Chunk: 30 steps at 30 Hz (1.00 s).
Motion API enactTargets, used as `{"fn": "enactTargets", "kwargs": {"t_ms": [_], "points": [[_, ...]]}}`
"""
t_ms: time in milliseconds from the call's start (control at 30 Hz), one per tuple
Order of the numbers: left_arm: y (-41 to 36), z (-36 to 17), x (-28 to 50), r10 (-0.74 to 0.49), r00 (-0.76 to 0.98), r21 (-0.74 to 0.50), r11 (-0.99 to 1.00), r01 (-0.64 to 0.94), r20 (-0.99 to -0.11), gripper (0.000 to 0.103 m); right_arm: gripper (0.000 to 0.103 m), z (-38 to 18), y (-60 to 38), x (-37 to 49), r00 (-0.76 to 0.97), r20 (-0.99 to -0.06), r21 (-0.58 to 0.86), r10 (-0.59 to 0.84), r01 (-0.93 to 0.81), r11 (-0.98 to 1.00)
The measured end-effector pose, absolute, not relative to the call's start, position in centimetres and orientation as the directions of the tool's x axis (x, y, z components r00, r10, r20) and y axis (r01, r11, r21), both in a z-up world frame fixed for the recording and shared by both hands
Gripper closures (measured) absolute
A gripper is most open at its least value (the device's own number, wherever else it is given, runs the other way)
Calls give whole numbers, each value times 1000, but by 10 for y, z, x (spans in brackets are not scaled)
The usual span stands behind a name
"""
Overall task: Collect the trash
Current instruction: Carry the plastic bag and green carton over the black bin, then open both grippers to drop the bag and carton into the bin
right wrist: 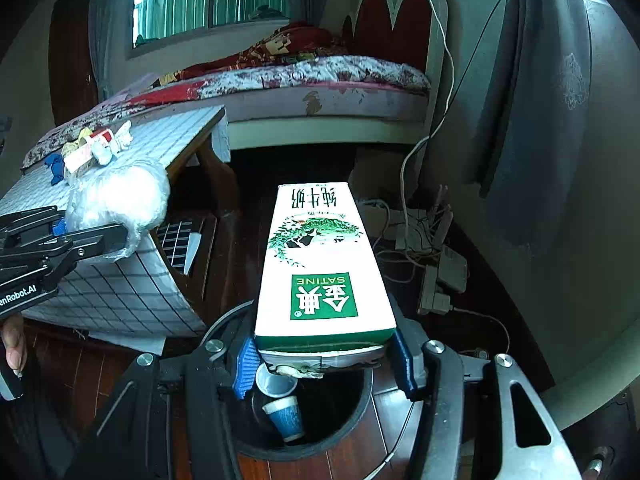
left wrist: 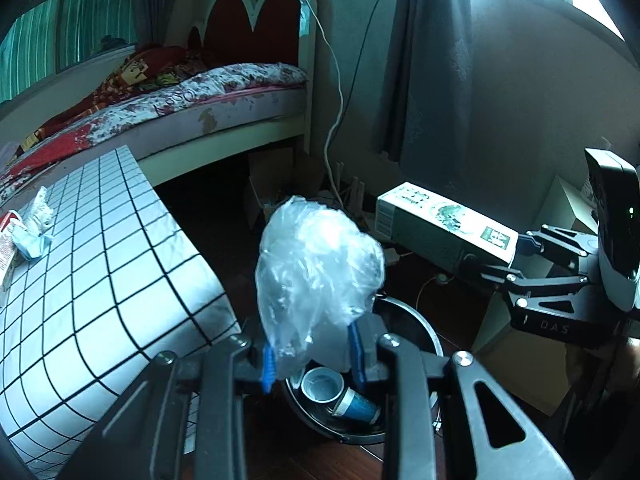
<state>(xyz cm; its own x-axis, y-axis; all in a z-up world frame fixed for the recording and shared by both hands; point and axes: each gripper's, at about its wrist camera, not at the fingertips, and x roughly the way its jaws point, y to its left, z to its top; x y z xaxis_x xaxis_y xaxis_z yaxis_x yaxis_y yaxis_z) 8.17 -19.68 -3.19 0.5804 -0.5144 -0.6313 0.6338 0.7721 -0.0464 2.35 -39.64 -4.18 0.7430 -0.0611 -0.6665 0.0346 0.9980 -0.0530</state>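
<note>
While both grippers hang over the round black waste bin (left wrist: pixel 416 320) on the dark wooden floor, each one has a piece of trash between its blue pads. The left gripper (left wrist: pixel 314 360) pinches the lower end of a crumpled clear plastic bag (left wrist: pixel 320 264), and the bag swells up above the narrow jaws, just over the near left part of the bin. The right gripper (right wrist: pixel 324 364) clamps the near end of a long white and green milk carton (right wrist: pixel 320 264) with a green square label; the carton reaches away from the jaws, almost level, above the bin's opening. Inside the bin lie two small paper cups: a white-lined cup (right wrist: pixel 275 382) with its mouth toward us and a blue cup (right wrist: pixel 287 420) on its side just beside it. To the left stands a low table covered by a white cloth with a black grid pattern (left wrist: pixel 100 248), and the cloth hangs down over the table's edge close to the bin. On the far left part of this table more rubbish is waiting: a red and white small box (right wrist: pixel 90 148), some crumpled white tissue (left wrist: pixel 40 208) and a light blue face mask (left wrist: pixel 32 246). Behind is a bed with a flowered mattress (left wrist: pixel 224 88) and a red headboard (left wrist: pixel 256 20). A white cable (left wrist: pixel 334 92) hangs down the wall at the right of the bed, toward a tangle of plugs on the floor.
</note>
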Motion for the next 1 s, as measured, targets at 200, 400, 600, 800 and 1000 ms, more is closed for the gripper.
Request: {"fn": "enactTargets", "kwargs": {"t_ms": [200, 400, 600, 800, 1000], "points": [[-215, -59, 81, -522, 507, -66, 738, 671, -686, 73, 47, -64, -402, 21, 691, -722, -53, -35, -5, 999], [-224, -83, 91, -512, 441, -99, 727, 680, -737, 73, 47, -80, -403, 27, 655, -756, -40, 3, -50, 998], [-232, -97, 99, -515, 381, -135, 712, 689, -768, 42, 42, -100, -400, 43, 609, -793, -47, 15, -85, 995], [-221, -111, 98, -392, 479, -58, 817, 574, -785, 1, 1, -122, -418, 57, 526, -847, -67, -76, 36, 997], [-212, -111, 97, -351, 528, -29, 851, 524, -773, 1, 1, -116, -420, 59, 539, -837, -68, -95, 70, 995]]}}
